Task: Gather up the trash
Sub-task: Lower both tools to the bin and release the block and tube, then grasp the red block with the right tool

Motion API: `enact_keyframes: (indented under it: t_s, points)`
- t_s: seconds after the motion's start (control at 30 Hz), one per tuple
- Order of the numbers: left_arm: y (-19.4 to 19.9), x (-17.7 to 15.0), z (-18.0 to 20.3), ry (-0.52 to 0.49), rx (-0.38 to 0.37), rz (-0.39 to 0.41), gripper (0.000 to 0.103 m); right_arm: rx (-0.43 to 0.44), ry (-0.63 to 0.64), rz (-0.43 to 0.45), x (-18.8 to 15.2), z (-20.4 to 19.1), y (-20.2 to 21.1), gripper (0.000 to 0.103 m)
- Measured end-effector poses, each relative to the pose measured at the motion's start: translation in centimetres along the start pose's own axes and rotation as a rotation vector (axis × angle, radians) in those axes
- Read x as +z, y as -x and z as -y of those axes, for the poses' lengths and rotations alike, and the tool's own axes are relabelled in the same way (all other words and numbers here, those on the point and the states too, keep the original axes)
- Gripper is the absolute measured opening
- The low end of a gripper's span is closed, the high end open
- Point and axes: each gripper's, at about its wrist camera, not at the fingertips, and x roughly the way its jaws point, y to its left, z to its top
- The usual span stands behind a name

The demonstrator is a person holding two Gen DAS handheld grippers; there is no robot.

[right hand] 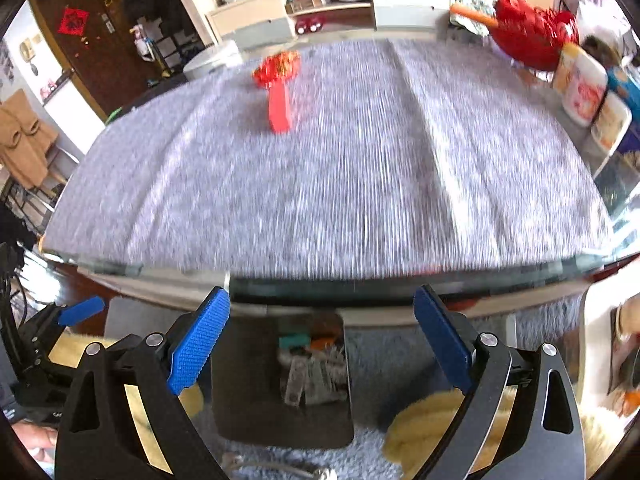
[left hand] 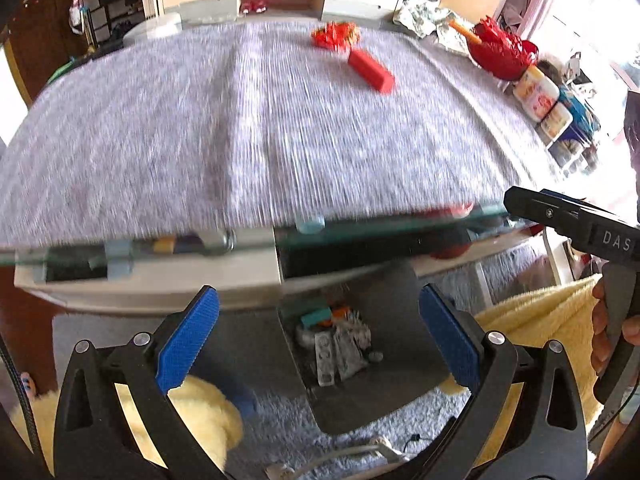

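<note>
A bin point(left hand: 360, 360) stands on the floor before the table point(left hand: 240, 140), wrappers point(left hand: 340, 348) inside it. On the table's far side, a box point(left hand: 371, 70) lies beside a crumpled wrapper point(left hand: 335, 35).

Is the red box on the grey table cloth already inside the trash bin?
No, the red box lies on the grey cloth on the table, while the trash bin stands below on the floor.
</note>
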Motion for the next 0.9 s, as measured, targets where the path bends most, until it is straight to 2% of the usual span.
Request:
enact_keyframes:
  t_s: [0.37, 0.53, 0.73, 0.9]
  points:
    - [-2.2, 6.8, -1.6, -0.007, 0.026, -0.003, 0.095, 0.017, 0.005, 0.010, 6.8, -1.1, -2.9, 0.094]
    - [-3.5, 9.6, -2.2, -0.016, 0.037, -0.008, 0.095, 0.027, 0.013, 0.007, 10.2, -1.8, -5.5, 0.092]
    - [-5.3, 12.7, -3.0, -0.023, 0.037, -0.018, 0.095, 0.049, 0.038, -0.033, 13.2, -3.3, -9.2, 0.059]
    - [-6.9, 14.7, -3.3, -0.030, 0.030, -0.029, 0.095, 0.050, 0.054, -0.069, 14.7, -3.9, -12.0, 0.046]
